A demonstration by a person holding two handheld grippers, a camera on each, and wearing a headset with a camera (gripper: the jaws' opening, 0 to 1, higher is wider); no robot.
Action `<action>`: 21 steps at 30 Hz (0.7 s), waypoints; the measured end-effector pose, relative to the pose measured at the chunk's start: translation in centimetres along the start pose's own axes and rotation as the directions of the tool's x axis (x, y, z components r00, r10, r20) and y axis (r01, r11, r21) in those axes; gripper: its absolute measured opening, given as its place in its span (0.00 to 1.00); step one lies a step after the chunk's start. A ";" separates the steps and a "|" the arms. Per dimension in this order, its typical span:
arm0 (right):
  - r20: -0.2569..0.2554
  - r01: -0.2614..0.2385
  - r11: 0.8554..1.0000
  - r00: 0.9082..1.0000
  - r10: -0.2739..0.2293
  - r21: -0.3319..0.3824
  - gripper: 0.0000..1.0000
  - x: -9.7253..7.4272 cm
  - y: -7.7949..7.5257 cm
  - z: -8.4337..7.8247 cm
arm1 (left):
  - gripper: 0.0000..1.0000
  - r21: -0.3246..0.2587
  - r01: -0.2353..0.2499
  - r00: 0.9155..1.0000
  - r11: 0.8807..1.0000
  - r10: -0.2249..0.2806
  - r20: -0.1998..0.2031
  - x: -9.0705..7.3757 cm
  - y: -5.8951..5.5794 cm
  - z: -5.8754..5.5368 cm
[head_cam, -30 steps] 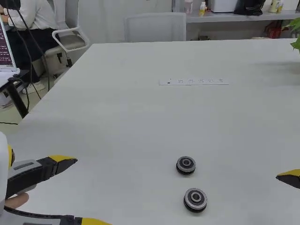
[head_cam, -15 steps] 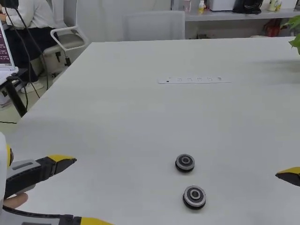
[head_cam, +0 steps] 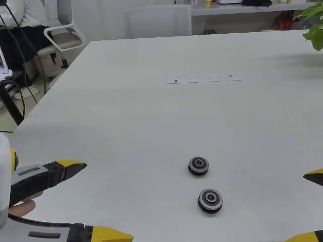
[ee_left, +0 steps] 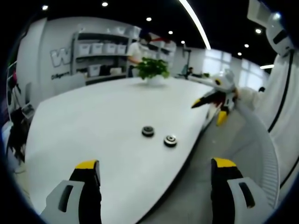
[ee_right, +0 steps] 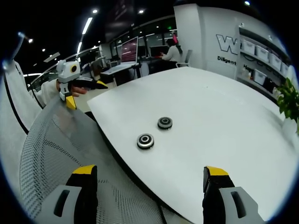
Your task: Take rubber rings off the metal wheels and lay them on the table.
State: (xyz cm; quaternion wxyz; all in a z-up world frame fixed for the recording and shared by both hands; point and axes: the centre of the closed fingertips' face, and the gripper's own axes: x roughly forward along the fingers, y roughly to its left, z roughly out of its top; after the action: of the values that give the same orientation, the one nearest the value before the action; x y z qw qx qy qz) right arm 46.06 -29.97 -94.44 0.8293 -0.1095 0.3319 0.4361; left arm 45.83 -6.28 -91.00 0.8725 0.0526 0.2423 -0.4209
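1. Two metal wheels lie flat on the white bench (head_cam: 151,116), close to its near edge and right of its middle. We call them the far wheel (head_cam: 198,166) and the near wheel (head_cam: 210,200). They are near each other but not touching.
2. Each wheel has a small dark hub, a silvery face and a dark outer band, which we read as its rubber ring (head_cam: 209,210). Both rings sit on their wheels.
3. At this size we cannot tell how a ring seats on its rim, or whether the two wheels differ.
4. The left gripper (ee_left: 155,164) has its jaws spread wide with nothing between them. It straddles the near edge toward the bench's left, well apart from the wheels. In the head view the left border cuts off its body.
5. The right gripper (ee_right: 149,170) is likewise wide and empty, straddling the near edge toward the right. The head view's right and bottom borders trim it to two yellow tips.
6. A flush socket strip (head_cam: 203,78) lies toward the far edge. A potted plant (ee_left: 152,70) stands near the far right corner, cropped in the head view.
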 end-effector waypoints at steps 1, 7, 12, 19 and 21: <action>0.001 0.002 1.000 1.000 -0.002 0.001 0.93 0.0 0.0 0.0 | 1.00 0.001 0.000 1.000 1.000 0.000 0.000 0.0 0.0 0.0; 0.005 0.005 1.000 1.000 -0.005 0.001 0.92 -0.2 0.3 -0.1 | 1.00 0.006 0.003 1.000 1.000 -0.003 0.003 -0.1 -0.3 0.0; 0.005 -0.005 1.000 1.000 0.005 -0.006 0.91 -0.1 0.5 0.1 | 1.00 -0.001 -0.005 1.000 1.000 0.005 0.011 -0.2 -0.5 -0.1; -0.008 -0.025 1.000 1.000 0.025 -0.016 0.91 0.1 0.5 0.1 | 1.00 0.001 -0.016 0.999 1.000 0.016 0.032 -0.4 -0.8 0.5; -0.010 -0.029 0.999 1.000 0.029 -0.015 0.91 0.1 0.6 0.1 | 1.00 0.006 -0.020 0.999 1.000 0.020 0.030 -0.6 -0.8 0.6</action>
State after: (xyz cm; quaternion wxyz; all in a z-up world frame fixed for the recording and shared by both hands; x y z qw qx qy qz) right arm 45.72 -29.51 -94.40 0.8204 -0.1131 0.3340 0.4501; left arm 45.17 -6.53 -90.10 0.8802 0.0514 0.2272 -0.4136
